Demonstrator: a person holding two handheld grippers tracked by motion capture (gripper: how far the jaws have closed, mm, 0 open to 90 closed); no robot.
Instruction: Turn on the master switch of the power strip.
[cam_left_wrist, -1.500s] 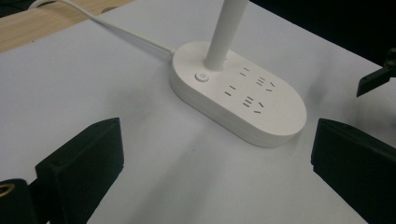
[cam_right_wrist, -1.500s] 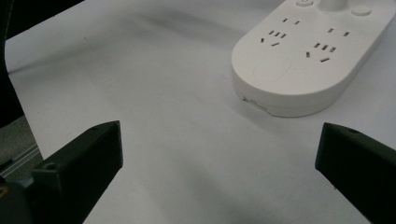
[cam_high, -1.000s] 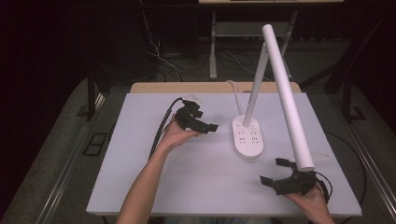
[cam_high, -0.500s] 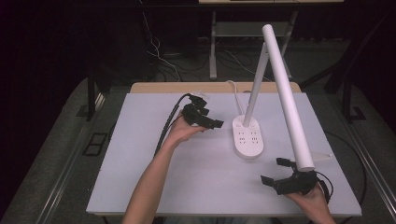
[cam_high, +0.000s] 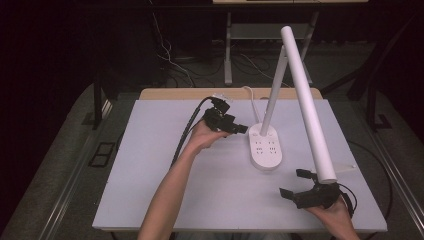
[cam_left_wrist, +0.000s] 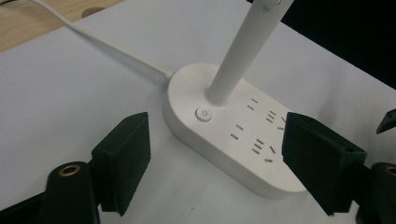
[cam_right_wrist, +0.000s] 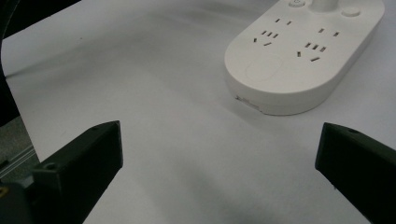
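My left fingers (cam_left_wrist: 212, 163), closing but empty, hover beside the white oval plastic lamp base (cam_left_wrist: 233, 140); right fingers (cam_high: 300, 185) wide open, empty, nearer me.

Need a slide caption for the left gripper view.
Open left gripper nears the white lamp base, its round button between the jaws.

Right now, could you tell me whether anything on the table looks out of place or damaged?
Nothing stands out: the white desk lamp stands upright on the table, its base flat and intact, its cord running off the far edge.
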